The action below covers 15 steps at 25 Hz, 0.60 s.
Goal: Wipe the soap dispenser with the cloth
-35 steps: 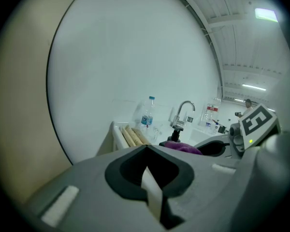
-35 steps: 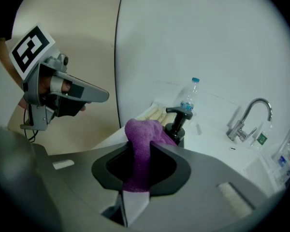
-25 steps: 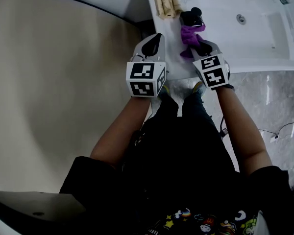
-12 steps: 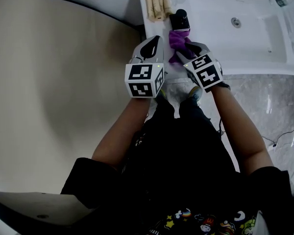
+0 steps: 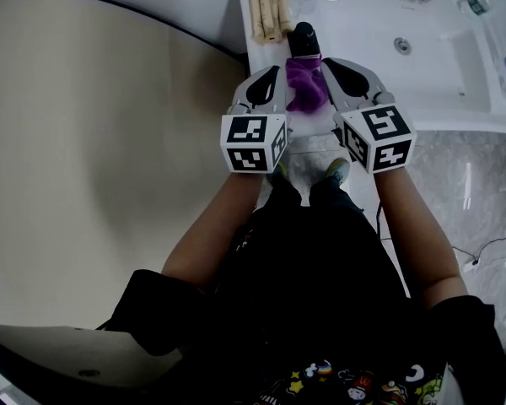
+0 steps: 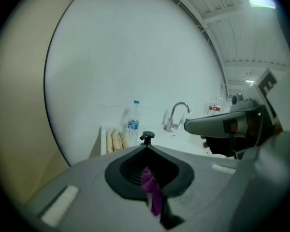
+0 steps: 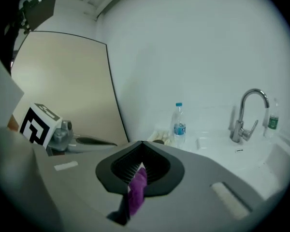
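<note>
Two grippers sit side by side over the near edge of the counter point(image 5: 363, 32), marker cubes toward the person. Left gripper point(image 6: 147, 166): jaws closed, pinching the cloth point(image 5: 303, 87). Right gripper point(image 7: 142, 161): jaws have just closed, also clamped on the cloth. A purple strip hangs out of each pinch. Cloth is bunched in the gap between the two, long axis running away from the person toward the dispenser point(image 5: 304, 39). Its far end overlaps the dispenser in the head view; contact not resolvable. Dispenser is black and stands upright on the counter just past the jaw tips, long axis vertical, pump head on top. Spout direction: can't tell. Beige rolls point(image 5: 266, 8) lie just left of it, long axes parallel to the counter's left edge. Bottle point(image 6: 134, 116) stands behind, by the wall. Tap point(image 7: 245, 116) and sink point(image 5: 464, 57) are further right, well apart from the dispenser.
</note>
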Tool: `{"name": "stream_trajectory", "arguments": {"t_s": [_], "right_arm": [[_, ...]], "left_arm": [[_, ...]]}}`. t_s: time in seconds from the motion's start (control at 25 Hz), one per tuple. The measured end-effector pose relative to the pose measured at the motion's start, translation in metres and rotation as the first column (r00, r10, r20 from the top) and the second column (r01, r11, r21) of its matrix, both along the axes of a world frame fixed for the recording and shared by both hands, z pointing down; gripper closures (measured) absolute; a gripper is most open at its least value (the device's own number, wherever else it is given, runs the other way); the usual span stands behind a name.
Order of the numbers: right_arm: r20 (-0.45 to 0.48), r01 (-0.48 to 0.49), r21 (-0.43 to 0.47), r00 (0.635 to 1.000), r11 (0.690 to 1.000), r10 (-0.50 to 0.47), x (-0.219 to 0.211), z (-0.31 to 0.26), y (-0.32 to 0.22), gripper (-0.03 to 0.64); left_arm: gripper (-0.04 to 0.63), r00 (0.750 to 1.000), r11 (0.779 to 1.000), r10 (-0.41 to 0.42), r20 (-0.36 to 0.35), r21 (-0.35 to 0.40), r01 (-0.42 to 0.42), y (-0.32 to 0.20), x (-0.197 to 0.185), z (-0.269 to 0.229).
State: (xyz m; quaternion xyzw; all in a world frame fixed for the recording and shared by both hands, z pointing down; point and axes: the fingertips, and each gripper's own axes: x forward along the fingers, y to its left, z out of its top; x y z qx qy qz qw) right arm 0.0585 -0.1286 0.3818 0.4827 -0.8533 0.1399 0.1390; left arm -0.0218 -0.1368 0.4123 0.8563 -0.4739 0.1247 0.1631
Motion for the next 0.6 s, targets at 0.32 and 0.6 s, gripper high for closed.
{"name": "stream_trajectory", "arguments": {"t_s": [0.32, 0.6], "right_arm": [[0.013, -0.045, 0.137, 0.999, 0.99, 0.044, -0.002, -0.038, 0.006, 0.594], [0.004, -0.046, 0.152, 0.999, 0.987, 0.045, -0.009, -0.05, 0.005, 0.594]], "left_arm": [[0.594, 0.999, 0.995, 0.021, -0.027, 0.102, -0.018, 0.012, 0.005, -0.033], [0.594, 0.999, 0.989, 0.019, -0.04, 0.147, -0.013, 0.014, -0.003, -0.058]]}}
